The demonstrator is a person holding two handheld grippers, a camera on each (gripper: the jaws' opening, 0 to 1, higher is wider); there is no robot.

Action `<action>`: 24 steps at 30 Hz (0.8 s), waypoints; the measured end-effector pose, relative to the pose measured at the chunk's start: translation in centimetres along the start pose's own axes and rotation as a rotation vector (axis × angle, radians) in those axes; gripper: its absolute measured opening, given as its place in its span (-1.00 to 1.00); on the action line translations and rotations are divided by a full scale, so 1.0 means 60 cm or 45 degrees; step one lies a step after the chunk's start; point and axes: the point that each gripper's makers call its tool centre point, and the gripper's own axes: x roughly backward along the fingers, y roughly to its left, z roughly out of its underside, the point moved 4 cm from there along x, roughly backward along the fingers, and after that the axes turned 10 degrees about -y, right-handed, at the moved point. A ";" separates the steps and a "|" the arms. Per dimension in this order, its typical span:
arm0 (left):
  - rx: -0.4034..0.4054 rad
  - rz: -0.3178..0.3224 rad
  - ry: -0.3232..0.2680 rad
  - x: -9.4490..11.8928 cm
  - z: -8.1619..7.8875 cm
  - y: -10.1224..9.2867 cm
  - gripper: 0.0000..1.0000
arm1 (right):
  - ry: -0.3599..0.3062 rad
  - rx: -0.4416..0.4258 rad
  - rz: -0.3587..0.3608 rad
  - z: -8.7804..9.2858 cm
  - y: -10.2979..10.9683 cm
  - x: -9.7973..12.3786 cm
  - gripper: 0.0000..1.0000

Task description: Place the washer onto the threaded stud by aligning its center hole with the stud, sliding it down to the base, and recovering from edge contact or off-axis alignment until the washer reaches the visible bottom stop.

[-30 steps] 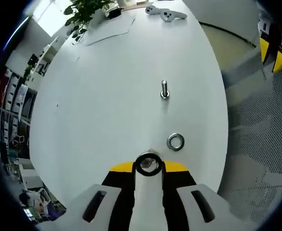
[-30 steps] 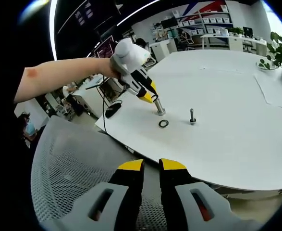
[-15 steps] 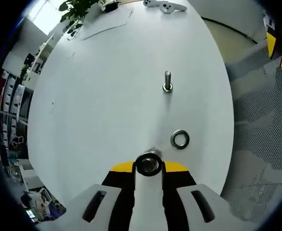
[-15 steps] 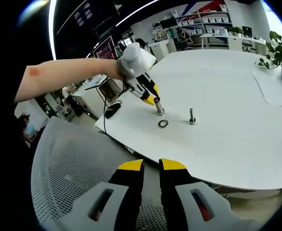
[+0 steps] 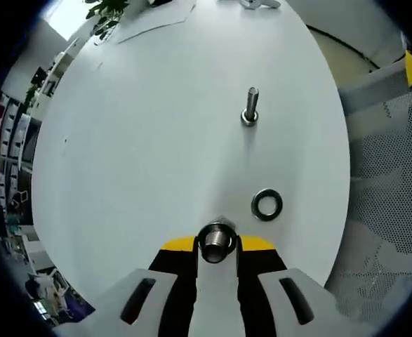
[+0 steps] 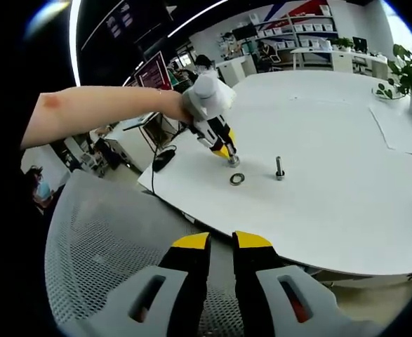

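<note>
Two studs show: my left gripper (image 5: 217, 246) pinches a threaded steel stud (image 5: 217, 240), now more upright; flat steel washer (image 5: 267, 203) lies untouched on white table (image 5: 142, 140); right gripper (image 6: 220, 242) pressed together

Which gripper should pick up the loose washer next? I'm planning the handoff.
Right, probably. The left gripper is shut on a stud standing on the table, so it's occupied. The right gripper hangs back over a mesh chair, shut and empty, and must travel to the washer.
</note>
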 end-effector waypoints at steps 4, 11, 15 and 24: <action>0.007 0.004 0.012 -0.006 0.003 -0.001 -0.64 | 0.001 0.001 -0.003 0.000 0.000 0.000 -0.70; 0.021 0.026 0.019 -0.017 0.009 -0.001 -0.64 | 0.002 0.002 -0.005 0.000 0.000 -0.001 -0.70; 0.034 0.032 0.033 -0.028 0.012 -0.001 -0.64 | 0.010 0.010 -0.007 -0.001 0.001 -0.002 -0.70; 0.034 0.032 0.058 -0.038 0.012 0.000 -0.63 | 0.017 0.012 -0.005 0.001 0.000 -0.001 -0.70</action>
